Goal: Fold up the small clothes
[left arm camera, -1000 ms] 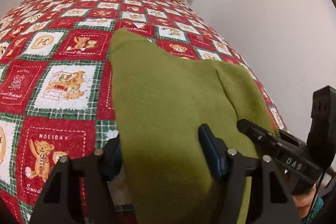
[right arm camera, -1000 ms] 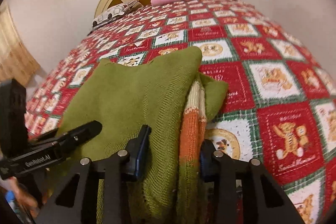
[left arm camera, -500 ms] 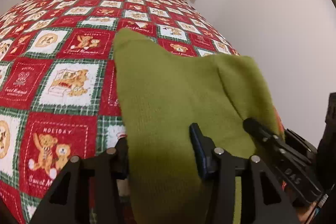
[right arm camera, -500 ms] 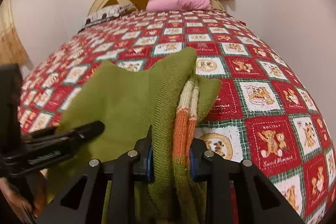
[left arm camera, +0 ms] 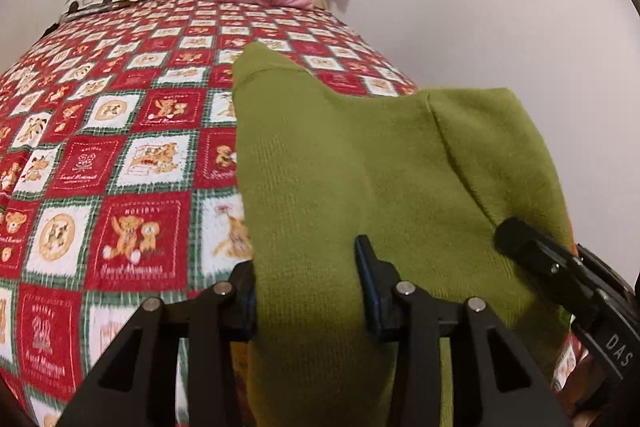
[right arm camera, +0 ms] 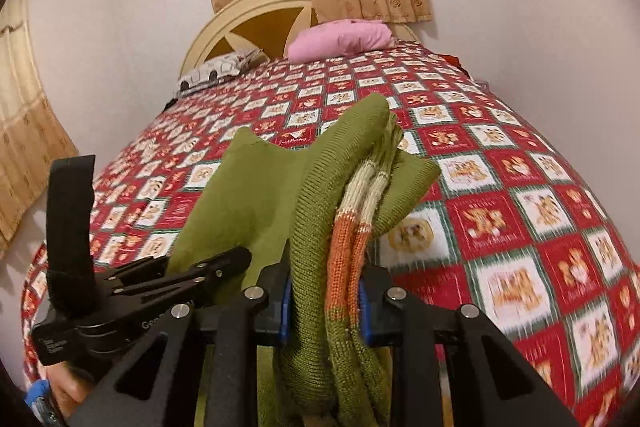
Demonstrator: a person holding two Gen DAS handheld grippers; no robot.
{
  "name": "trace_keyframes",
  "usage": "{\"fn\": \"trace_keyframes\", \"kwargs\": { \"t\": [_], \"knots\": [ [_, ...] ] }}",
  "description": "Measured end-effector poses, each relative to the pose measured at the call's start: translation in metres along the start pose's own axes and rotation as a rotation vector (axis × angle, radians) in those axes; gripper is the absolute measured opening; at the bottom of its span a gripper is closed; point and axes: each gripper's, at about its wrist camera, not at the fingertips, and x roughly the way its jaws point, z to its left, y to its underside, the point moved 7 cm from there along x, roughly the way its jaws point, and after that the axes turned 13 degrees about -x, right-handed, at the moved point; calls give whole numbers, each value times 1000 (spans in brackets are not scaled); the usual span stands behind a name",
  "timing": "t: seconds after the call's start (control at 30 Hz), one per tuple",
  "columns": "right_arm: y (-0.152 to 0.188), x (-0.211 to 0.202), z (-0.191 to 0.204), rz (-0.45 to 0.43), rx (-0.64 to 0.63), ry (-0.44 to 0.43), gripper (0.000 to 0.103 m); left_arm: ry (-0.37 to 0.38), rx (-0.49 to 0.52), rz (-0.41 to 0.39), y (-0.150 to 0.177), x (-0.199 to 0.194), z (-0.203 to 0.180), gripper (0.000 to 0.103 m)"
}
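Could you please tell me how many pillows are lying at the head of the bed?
2: a pink pillow by the curtain, and a car-print pillow left of it against the headboard; others may be hidden.

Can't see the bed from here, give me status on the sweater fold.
Both grippers, left and right, clamped on green sweater. Near edge lifted. Nothing in the way.

Matt green knitted sweater (right arm camera: pixel 320 187), ribbed, with orange and cream striped wool. Printed cotton quilt (left arm camera: pixel 120 155), soft, matt. Matt black plastic gripper fingers (left arm camera: pixel 416 327), shiny metal screws. Smooth pink pillow (right arm camera: pixel 340 41).
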Motion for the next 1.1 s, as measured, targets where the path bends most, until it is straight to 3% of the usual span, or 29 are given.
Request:
{"fn": "trace_keyframes", "kwargs": {
  "t": [0.3,0.73,1.1],
  "knots": [
    [37,-67,-3,-21,51,51,25,52,61,30,39,-25,-29,41],
    [77,-115,-10,-24,64,100,25,75,115,55,87,-46,-55,41],
    [96,-172,-50,-58,87,195,25,146,207,59,116,-52,-124,41]
  ]
}}
